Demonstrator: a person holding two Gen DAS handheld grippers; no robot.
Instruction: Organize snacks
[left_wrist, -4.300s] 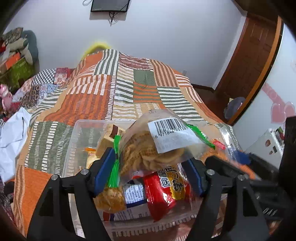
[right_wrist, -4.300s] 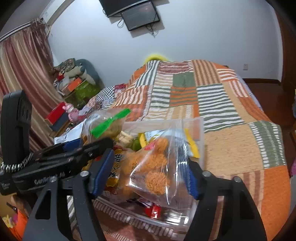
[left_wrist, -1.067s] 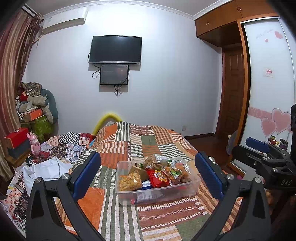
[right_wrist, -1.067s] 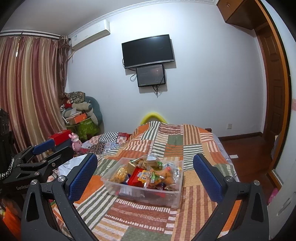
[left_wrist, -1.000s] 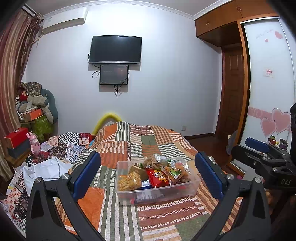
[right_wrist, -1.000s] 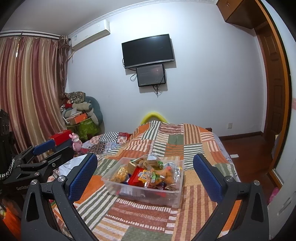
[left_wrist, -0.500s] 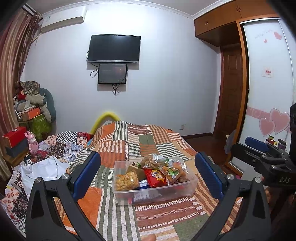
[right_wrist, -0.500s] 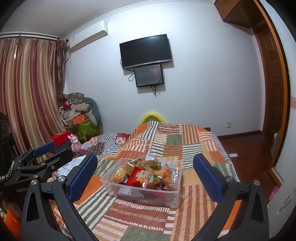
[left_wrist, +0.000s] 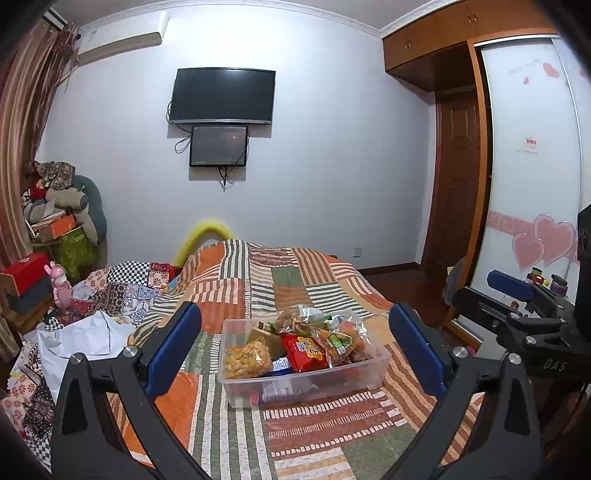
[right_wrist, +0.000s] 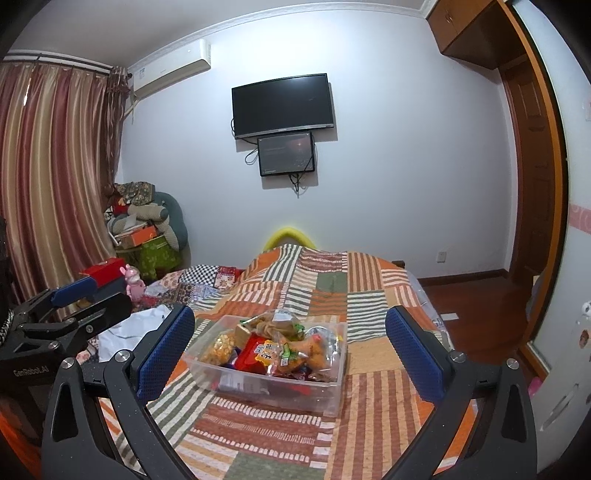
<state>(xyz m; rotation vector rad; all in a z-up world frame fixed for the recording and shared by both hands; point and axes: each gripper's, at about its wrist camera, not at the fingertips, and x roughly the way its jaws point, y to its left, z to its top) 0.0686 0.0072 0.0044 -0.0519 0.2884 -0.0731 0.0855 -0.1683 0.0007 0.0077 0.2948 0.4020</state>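
Snack bin: a clear plastic bin (left_wrist: 306, 384) sits on the near half of the bed, heaped above its rim with packets.
Contents: a see-through bag of yellow puffs (left_wrist: 246, 358) at the left end, a red foil packet (left_wrist: 303, 352) in the middle, a clear bag of orange-brown fried pieces (left_wrist: 341, 343) to its right, and a crinkled bag of pale crisps (left_wrist: 295, 319) on top toward the back.
Bed cover: a patchwork quilt (left_wrist: 295, 280) of orange, green and cream stripes; the bin rests straight on it.
Left gripper (left_wrist: 295, 349): spread wide, blue pads either side of the bin in its view, holding nothing, pulled well back.
Right gripper (right_wrist: 290, 350): likewise wide apart and empty, well short of the bin.
Between grippers and bin: only bare quilt.
Wall beyond: a dark television (right_wrist: 282, 105) with a smaller screen (right_wrist: 286, 155) under it.
Left of bed: crumpled white sheet (left_wrist: 81, 339), a red box (left_wrist: 24, 271), a pink rabbit figure (left_wrist: 59, 282) and piled soft toys (left_wrist: 62, 206) by the striped curtain (right_wrist: 48, 184).
Right: a brown door (left_wrist: 458, 188) and a wardrobe panel with pink hearts (left_wrist: 546, 240).
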